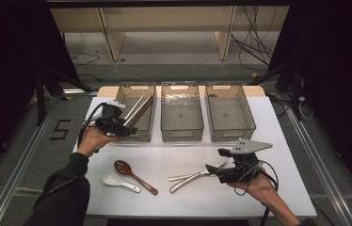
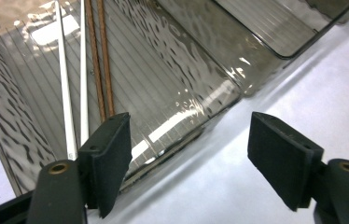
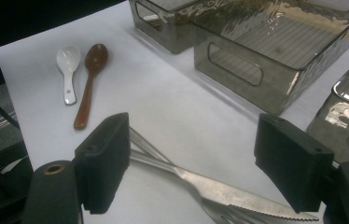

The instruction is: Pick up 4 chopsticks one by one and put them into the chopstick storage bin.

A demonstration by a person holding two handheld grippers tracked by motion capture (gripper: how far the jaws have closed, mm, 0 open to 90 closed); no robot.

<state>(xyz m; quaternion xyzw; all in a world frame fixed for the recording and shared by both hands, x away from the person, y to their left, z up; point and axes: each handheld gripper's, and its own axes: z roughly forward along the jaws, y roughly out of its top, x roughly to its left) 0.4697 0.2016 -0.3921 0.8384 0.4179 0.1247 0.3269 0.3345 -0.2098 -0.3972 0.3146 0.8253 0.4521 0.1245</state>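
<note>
Hovering low over the white table (image 1: 174, 162), the right gripper (image 3: 196, 177) has its jaws spread wide, with a steel serrated knife (image 3: 238, 193) and a second steel utensil (image 1: 188, 177) lying crossed just below and between them. Their long axes run leftward from this gripper, handles pointing toward the table's middle. The left gripper (image 2: 189, 158), also spread and empty, sits at the left smoky plastic bin (image 1: 136, 113) holding white and brown chopsticks (image 2: 86, 70). A "5" (image 1: 60, 129) is taped on the floor.

My right gripper (image 3: 191, 172), jaws apart, hovers over a serrated knife (image 3: 228, 189); two spoons (image 3: 81, 77) lie beyond.
</note>
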